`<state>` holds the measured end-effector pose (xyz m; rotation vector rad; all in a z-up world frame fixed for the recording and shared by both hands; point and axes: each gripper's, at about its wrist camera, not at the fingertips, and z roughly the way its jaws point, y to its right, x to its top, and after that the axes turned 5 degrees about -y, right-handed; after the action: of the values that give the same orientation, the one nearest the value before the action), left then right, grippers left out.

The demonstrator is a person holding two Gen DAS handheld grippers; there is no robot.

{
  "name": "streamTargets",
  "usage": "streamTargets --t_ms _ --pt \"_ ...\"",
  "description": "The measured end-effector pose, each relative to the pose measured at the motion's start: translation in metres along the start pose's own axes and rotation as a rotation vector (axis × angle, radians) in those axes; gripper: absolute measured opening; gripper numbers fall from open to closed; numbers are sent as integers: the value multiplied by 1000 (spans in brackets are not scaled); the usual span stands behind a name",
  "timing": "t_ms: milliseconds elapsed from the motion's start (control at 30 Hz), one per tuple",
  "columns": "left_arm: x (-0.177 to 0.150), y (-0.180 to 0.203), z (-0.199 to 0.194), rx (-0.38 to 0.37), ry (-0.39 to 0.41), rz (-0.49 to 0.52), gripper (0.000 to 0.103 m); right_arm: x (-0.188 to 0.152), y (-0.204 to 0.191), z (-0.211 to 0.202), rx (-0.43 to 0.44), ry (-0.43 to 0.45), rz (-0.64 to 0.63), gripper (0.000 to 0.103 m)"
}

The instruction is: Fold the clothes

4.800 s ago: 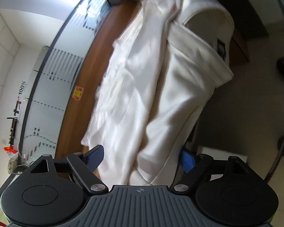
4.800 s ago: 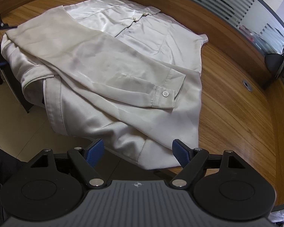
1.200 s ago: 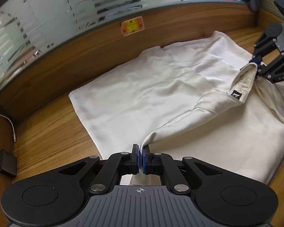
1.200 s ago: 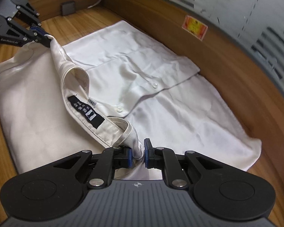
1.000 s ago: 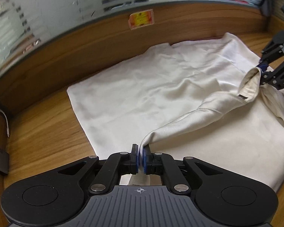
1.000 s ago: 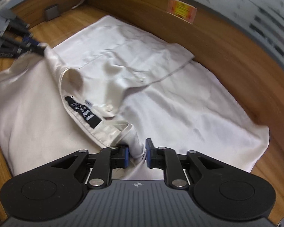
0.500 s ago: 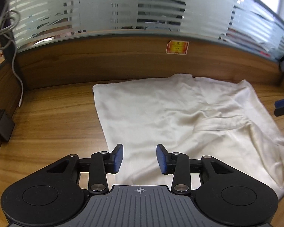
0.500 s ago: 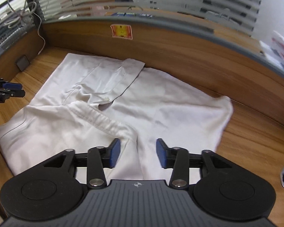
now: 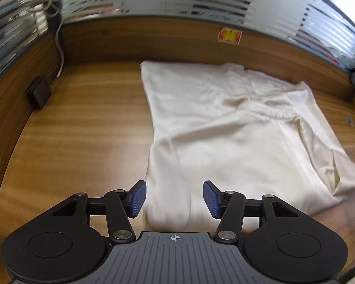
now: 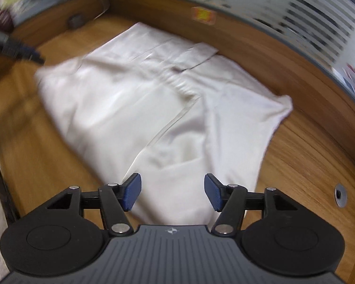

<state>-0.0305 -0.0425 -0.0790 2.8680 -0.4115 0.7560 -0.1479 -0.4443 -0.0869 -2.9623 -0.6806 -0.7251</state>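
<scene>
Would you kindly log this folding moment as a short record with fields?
garment: cream satin shirt, lying folded on the wooden desk
left tongs: opening, nothing gripped, shirt's near edge seen between the pads
right tongs: opening, nothing gripped, above the shirt's near edge
desk backdrop: orange sticker on the wooden back panel
left side: small black box

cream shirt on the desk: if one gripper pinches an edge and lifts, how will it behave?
The shirt is probably floppy: it lies in soft creases, so it would drape. Its sheen hints at slippery fabric that slides on the wooden desk. Likely light.
</scene>
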Motion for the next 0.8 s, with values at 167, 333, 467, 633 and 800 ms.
streamTargets --t_ms 167,333,467,633,800 --pt "-20 10 -16 38 -26 -39 58 -22 -34 9 -44 0 -195 66" --pt "-39 24 -28 90 -38 -75 59 -33 -55 24 -146 12 -397 41" --pt "-55 32 -34 116 -35 -113 60 -38 -55 34 -221 10 -467 3" --pt "-69 38 -37 131 -33 -120 60 -31 -12 4 -259 96 -187 2" --pt "-70 36 -28 115 -39 -104 60 -34 60 -12 -283 85 259 2"
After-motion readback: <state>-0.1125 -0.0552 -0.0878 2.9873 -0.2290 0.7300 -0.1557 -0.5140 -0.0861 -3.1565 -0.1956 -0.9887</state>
